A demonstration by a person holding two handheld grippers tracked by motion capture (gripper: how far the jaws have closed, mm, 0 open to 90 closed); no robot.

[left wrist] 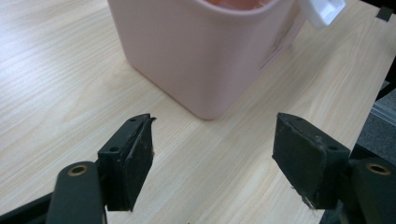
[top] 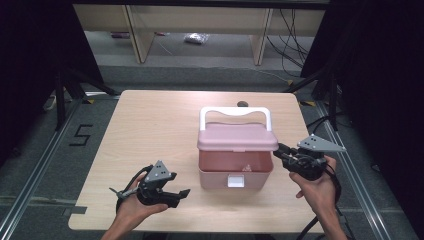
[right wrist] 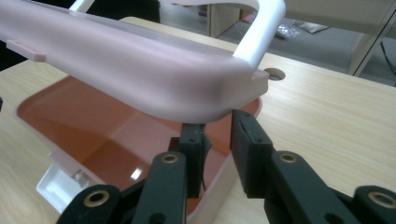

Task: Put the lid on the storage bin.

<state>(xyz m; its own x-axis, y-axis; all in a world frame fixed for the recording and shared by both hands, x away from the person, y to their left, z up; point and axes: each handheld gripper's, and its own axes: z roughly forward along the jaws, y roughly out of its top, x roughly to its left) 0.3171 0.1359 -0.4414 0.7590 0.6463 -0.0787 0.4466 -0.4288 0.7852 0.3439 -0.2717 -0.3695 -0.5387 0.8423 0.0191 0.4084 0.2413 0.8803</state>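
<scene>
The right tongs [right wrist: 217,140] pinch the lid [top: 237,136] at its right edge, holding it lifted above the pink box [top: 235,172] near the table's [top: 150,130] middle. The left tongs [top: 167,192] hang wide open, empty, near the front edge beside the box. Best to keep the grip firm and level while raising, perhaps steadying the box with the left.

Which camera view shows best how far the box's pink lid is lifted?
The right gripper view: the lid hangs raised above the open box, with the jaws under its corner. The high view shows the lid from above, its gap foreshortened. The left gripper view offers the box wall.
</scene>
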